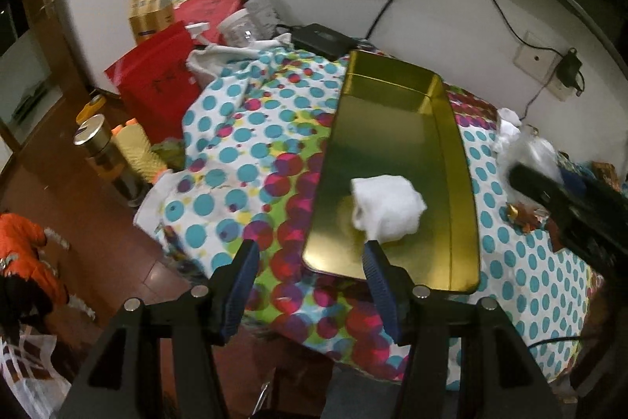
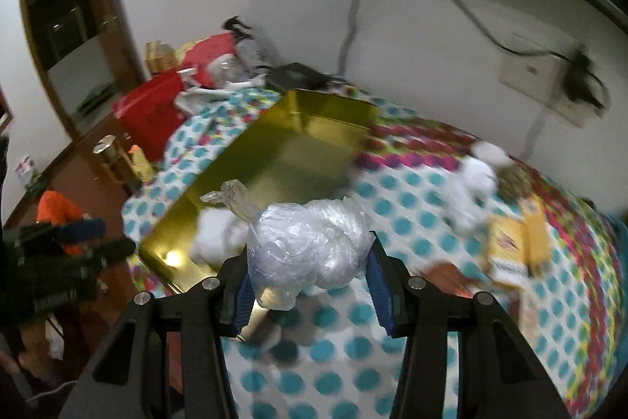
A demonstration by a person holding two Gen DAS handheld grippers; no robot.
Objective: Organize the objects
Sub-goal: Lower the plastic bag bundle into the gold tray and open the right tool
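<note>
A gold metal tray (image 1: 392, 128) lies on the dotted cloth, with a white cotton wad (image 1: 386, 209) in its near end. My left gripper (image 1: 310, 250) is open and empty at the tray's near left corner. My right gripper (image 2: 310, 242) is shut on a clear plastic bag (image 2: 310, 242) of white stuff, held above the cloth just right of the tray (image 2: 290, 152). The cotton wad (image 2: 212, 236) shows behind the bag. The right gripper also shows as a dark blur in the left wrist view (image 1: 569, 207).
Red bags (image 1: 157, 81), a gold box (image 1: 151, 14), a spray bottle (image 1: 257, 6) and a black box (image 1: 322, 40) crowd the far left. A gold flask (image 1: 106, 156) stands on the floor. White crumpled bits (image 2: 475, 179) and a yellow packet (image 2: 518, 242) lie at right.
</note>
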